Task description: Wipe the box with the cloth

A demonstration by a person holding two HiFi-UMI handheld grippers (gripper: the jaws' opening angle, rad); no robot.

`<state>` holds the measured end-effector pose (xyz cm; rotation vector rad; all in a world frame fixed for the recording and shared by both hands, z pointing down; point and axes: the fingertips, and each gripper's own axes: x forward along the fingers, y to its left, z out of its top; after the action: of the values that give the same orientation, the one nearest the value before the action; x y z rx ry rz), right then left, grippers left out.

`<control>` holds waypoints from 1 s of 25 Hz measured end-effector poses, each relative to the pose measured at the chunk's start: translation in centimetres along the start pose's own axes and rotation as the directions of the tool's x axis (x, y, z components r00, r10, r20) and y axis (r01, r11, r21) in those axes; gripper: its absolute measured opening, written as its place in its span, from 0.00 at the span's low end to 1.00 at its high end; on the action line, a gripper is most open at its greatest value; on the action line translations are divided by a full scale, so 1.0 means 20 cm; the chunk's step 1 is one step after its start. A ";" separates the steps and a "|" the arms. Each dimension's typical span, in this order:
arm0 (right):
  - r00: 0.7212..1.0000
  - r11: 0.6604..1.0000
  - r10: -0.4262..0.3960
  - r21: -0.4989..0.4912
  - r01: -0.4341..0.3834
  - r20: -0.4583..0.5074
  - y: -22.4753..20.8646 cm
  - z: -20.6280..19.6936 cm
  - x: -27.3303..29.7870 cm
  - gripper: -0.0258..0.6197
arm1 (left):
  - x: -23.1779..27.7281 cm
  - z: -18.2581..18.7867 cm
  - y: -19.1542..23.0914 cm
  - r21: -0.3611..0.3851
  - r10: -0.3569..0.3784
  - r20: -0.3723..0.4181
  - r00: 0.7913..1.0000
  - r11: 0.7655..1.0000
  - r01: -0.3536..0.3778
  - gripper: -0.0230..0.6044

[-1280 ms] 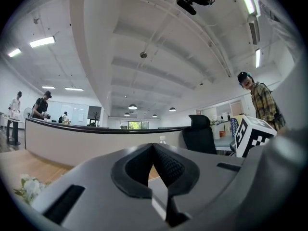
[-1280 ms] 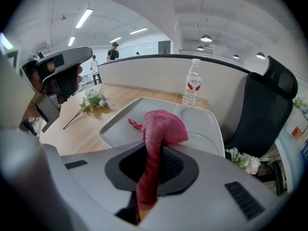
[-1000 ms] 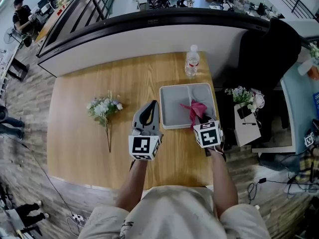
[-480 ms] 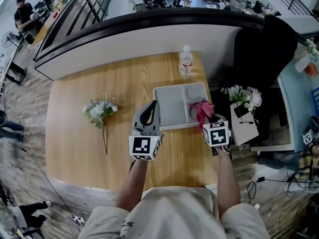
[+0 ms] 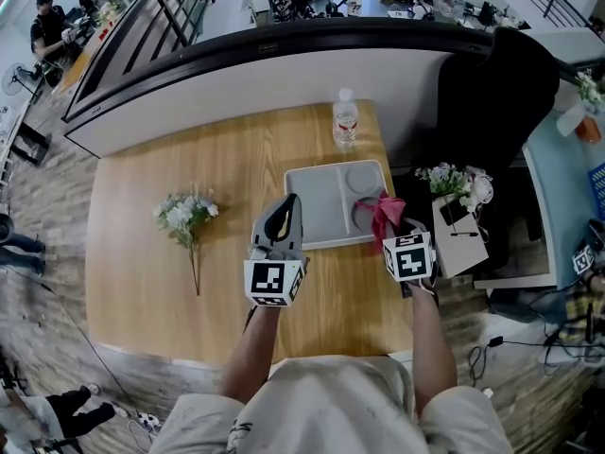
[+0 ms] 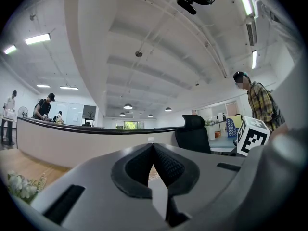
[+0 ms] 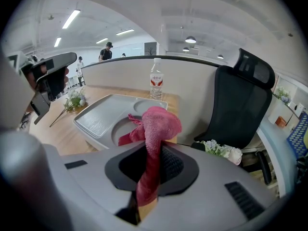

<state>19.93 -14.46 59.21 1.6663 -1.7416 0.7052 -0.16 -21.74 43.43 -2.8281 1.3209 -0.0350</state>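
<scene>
Left gripper unmoved by tray's front left corner, jaws pressed together, nothing between. Tray mid-table, near right edge. Pink cloth, pinched in right gripper, has slid from tray's right half out to right rim. We judge one wiping pass ending by round well. Contact with tray: we cannot tell.
</scene>
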 end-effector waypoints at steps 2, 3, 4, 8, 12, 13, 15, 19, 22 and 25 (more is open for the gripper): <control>1.000 1.000 0.007 0.007 -0.007 0.009 -0.01 0.00 0.01 0.13 | 0.00 0.00 -0.01 0.003 0.000 0.001 1.000 1.000 0.000 0.06; 1.000 1.000 0.012 0.013 -0.013 0.016 -0.01 0.00 0.00 0.13 | 0.00 0.00 -0.01 0.004 0.000 0.001 1.000 1.000 0.000 0.06; 1.000 1.000 0.018 0.020 -0.018 0.024 -0.01 0.00 0.00 0.13 | 0.00 0.01 -0.02 0.003 0.001 0.001 1.000 1.000 -0.001 0.06; 0.998 0.998 0.033 0.042 -0.036 0.062 -0.03 0.03 -0.04 0.13 | 0.00 0.02 -0.03 -0.004 0.005 0.004 1.000 1.000 -0.005 0.06; 0.994 0.998 0.034 0.058 -0.040 0.107 -0.08 0.08 -0.10 0.13 | 0.01 0.03 -0.06 -0.013 0.009 0.002 1.000 1.000 -0.009 0.06; 0.992 0.997 0.033 0.061 -0.040 0.118 -0.09 0.09 -0.12 0.13 | 0.01 0.03 -0.07 -0.016 0.011 0.000 1.000 1.000 -0.011 0.06; 0.990 0.997 0.027 0.066 -0.037 0.140 -0.12 0.11 -0.16 0.13 | 0.01 0.03 -0.09 -0.023 0.015 -0.004 1.000 1.000 -0.015 0.06; 0.980 0.996 0.018 0.077 -0.034 0.198 -0.20 0.16 -0.25 0.13 | 0.01 0.05 -0.13 -0.039 0.023 -0.012 1.000 0.999 -0.024 0.06; 0.966 0.996 0.004 0.083 -0.026 0.260 -0.26 0.22 -0.35 0.13 | 0.02 0.08 -0.16 -0.059 0.037 -0.016 0.999 0.998 -0.038 0.06; 0.940 0.996 -0.012 0.091 -0.020 0.340 -0.34 0.30 -0.46 0.13 | 0.03 0.10 -0.19 -0.087 0.056 -0.026 0.998 0.995 -0.058 0.06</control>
<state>26.30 -13.26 48.17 1.9414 -1.9726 0.5285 3.15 -19.64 41.62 -2.8683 1.4415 -0.0092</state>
